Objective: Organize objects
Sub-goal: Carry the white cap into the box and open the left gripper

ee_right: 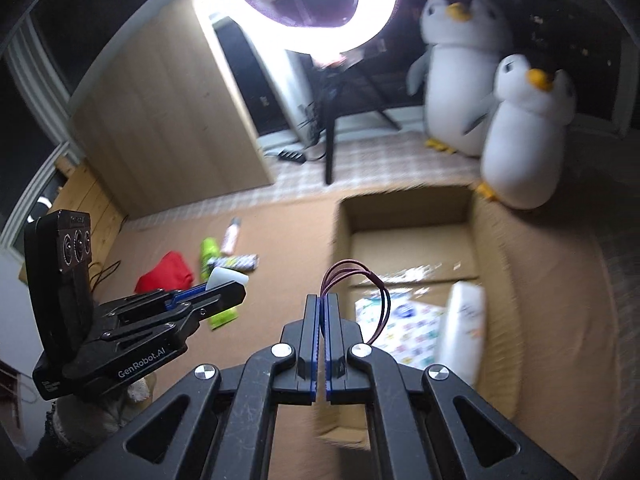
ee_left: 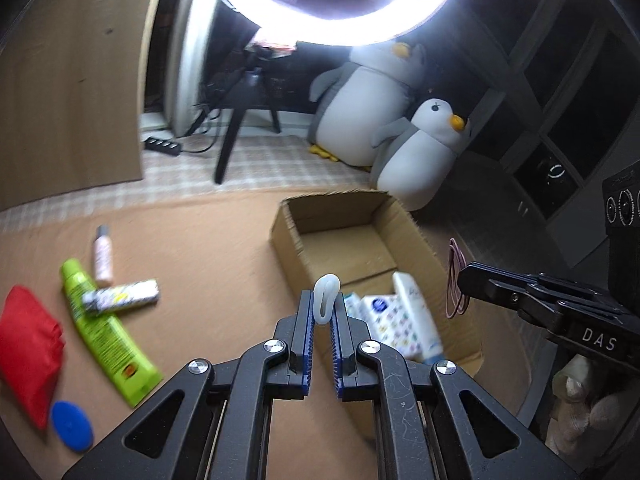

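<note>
Cardboard box [ee_left: 416, 236], white loop [ee_left: 326, 298], thin maroon bands [ee_right: 372, 292]

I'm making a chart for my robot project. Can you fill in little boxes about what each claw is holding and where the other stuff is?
left claw: shut on a small white loop
right claw: shut on thin dark red bands
cardboard box: open, with a white bottle and a patterned packet inside
still on the mat: green tube, patterned stick lying across it, pink bottle, red pouch, blue disc
behind the box: two plush penguins
picture quality: blurry
</note>
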Demonstrator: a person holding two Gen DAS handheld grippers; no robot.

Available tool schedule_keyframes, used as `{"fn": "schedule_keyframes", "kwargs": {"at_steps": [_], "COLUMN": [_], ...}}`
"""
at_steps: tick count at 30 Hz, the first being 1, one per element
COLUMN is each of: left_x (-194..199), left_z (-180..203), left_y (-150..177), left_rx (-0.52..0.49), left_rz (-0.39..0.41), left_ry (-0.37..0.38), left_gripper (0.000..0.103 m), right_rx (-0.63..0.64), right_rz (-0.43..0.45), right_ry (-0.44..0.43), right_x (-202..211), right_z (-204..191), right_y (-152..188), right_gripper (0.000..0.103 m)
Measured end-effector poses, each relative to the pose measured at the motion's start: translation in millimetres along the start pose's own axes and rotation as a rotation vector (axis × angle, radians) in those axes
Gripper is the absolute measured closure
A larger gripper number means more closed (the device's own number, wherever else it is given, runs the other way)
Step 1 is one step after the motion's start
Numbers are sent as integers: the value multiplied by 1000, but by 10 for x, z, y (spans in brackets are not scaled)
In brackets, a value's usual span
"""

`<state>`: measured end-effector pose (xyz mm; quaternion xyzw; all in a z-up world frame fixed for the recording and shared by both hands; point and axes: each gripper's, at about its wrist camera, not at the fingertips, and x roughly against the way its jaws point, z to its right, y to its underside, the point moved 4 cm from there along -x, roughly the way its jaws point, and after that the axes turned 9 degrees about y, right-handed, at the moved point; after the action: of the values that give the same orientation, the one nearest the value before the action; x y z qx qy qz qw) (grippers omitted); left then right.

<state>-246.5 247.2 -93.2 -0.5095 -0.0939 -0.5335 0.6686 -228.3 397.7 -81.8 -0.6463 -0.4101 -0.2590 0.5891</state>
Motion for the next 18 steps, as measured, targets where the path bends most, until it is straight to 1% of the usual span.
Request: {"fn": "schedule_keyframes", "kwargs": {"at_steps": [4, 7, 14, 15, 16, 18], "left_x": [-303, -499, -810, -840, -864, -886], "left_z": [159, 235, 296, 298, 300, 296], "left_y": [-150, -229, -350, -359, -365, -365], "left_rx": [-15, -28, -39, -41, -41, -43], "left_rz": [-16, -29, -46, -46, -47, -42], "left_ry": [8, 0, -21, -20, -21, -22], "left_gripper": [95, 95, 94, 92, 85, 75], "right_rx": [-18, -31, -36, -35, -34, -45], "right_rz": [8, 6, -12, -12, -13, -20], "right_ry": [21, 30, 59, 64, 68, 68], "right_x": [-42, -107, -320, -338, -362, -404], "right_z": [238, 385, 612, 632, 657, 716], "right_y": [-121, -173, -285, -295, -309, -334], "right_gripper": [101, 101, 101, 101, 101, 100]}}
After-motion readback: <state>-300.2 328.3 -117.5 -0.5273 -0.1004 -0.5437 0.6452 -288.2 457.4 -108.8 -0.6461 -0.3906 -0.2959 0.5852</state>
